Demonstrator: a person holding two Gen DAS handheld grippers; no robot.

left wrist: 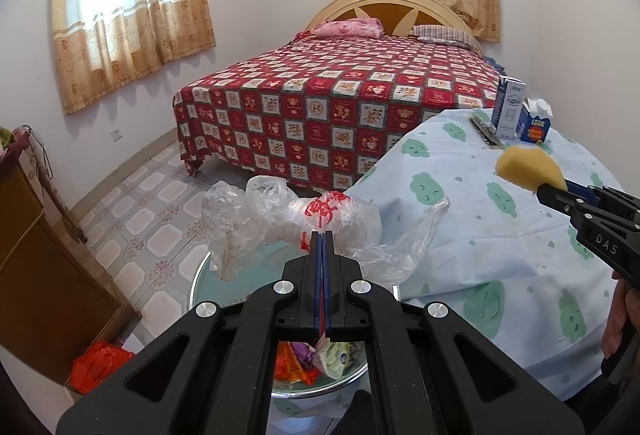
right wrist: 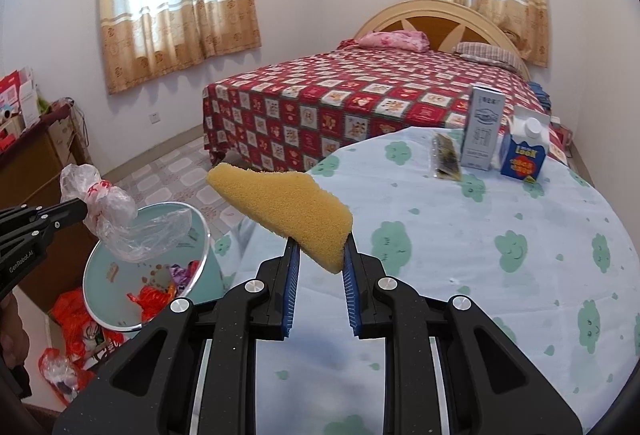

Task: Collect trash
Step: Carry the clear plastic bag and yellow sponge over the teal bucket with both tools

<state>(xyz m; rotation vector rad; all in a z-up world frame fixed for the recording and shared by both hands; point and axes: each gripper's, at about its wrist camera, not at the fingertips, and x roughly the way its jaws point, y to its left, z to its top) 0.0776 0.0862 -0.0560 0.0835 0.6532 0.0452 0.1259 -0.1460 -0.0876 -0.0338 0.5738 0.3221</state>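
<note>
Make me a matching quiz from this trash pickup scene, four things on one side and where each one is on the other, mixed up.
Things:
1. plastic bag
2. sponge
3. grey carton
4. orange wrappers

Places:
A. standing on the table
B. inside the bin
C. pinched in the left tool, above the bin
D. clamped in the right tool, over the table's edge

Pairs: 1-C, 2-D, 3-A, 4-B
</note>
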